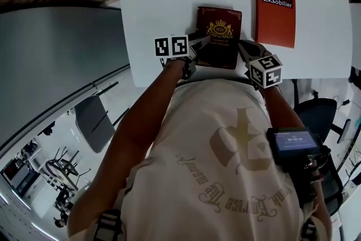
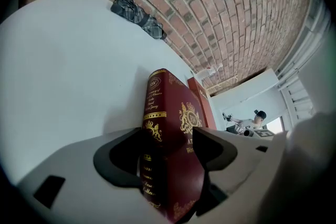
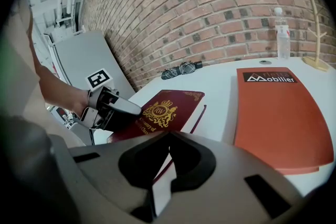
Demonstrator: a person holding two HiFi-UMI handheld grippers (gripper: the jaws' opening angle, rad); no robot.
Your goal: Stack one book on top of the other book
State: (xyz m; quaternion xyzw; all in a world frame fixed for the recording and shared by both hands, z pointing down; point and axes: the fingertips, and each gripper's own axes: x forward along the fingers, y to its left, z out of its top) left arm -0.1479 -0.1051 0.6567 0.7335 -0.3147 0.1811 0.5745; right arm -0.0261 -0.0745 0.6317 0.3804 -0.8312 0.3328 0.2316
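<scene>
Our left tool (image 2: 169, 150) is clenched on the maroon book (image 2: 181, 123). The book's full thickness fills the gap between the jaws at its near left corner, with one jaw pressed on the front cover. Our right tool (image 3: 168, 150) is drawn in as well. We read the pale strip nipped between its jaws as the page block at the book's near right corner, and the cover runs away ahead of it.

So the book is held at both near corners and lies ahead of both tools on the bench (image 1: 163, 3). We cannot tell whether its near edge has left the surface. We judge the grasp made and the carry not yet begun.

The orange book (image 1: 274, 14) lies flat, ahead and to the right of the right tool, apart from the maroon one. The next move calls for lifting with both tools together so the book stays level. It then swings right and forward and comes down square on the orange cover.

The maroon book is a thick hardback with stiff boards, a gilt crest and lettering, and gold bands on the spine. It should hold its shape in a corner grip. The orange book is thin, broad and matt, with a dark label strip near its far edge, and makes a flat base. The bench is white, smooth and round-cornered.
</scene>
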